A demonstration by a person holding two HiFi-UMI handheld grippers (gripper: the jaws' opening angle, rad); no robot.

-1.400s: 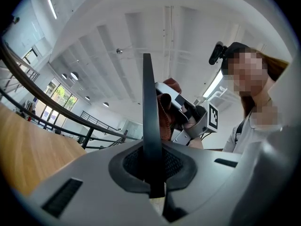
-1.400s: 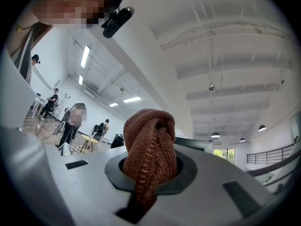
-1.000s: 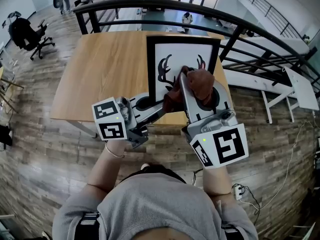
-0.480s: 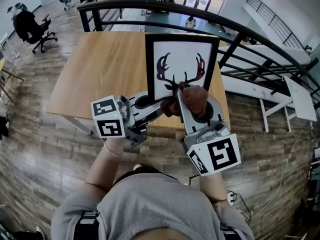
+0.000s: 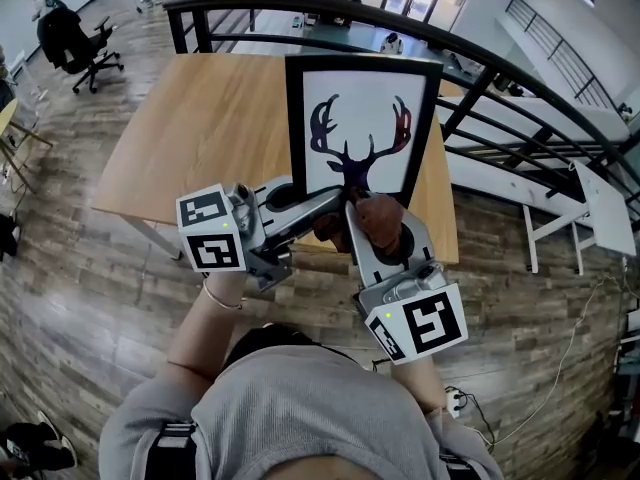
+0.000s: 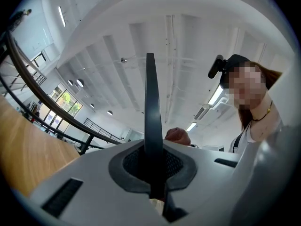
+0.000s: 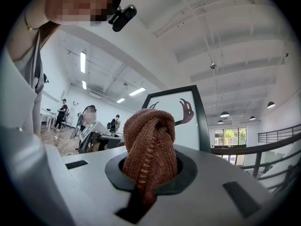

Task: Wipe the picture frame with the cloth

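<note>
The black picture frame [image 5: 362,120] with a deer-antler print stands upright on the wooden table [image 5: 200,138]. My left gripper [image 5: 333,206] is shut on its lower edge; in the left gripper view the frame's thin dark edge [image 6: 150,107] rises between the jaws of the left gripper [image 6: 152,175]. My right gripper [image 5: 374,236] is shut on a bunched brown cloth [image 5: 380,220], held at the bottom of the picture below the deer's head. In the right gripper view the cloth [image 7: 149,145] fills the jaws of the right gripper [image 7: 148,178], with the frame [image 7: 181,119] just behind it.
A black metal railing [image 5: 480,78] curves round the table's far and right sides. An office chair [image 5: 75,43] stands at the far left on the wood-plank floor. The table's left half [image 5: 180,108] is bare.
The right gripper with the cloth has slid down the picture, from over the antlers to its bottom edge, uncovering the deer. The left gripper keeps its hold on the frame.
</note>
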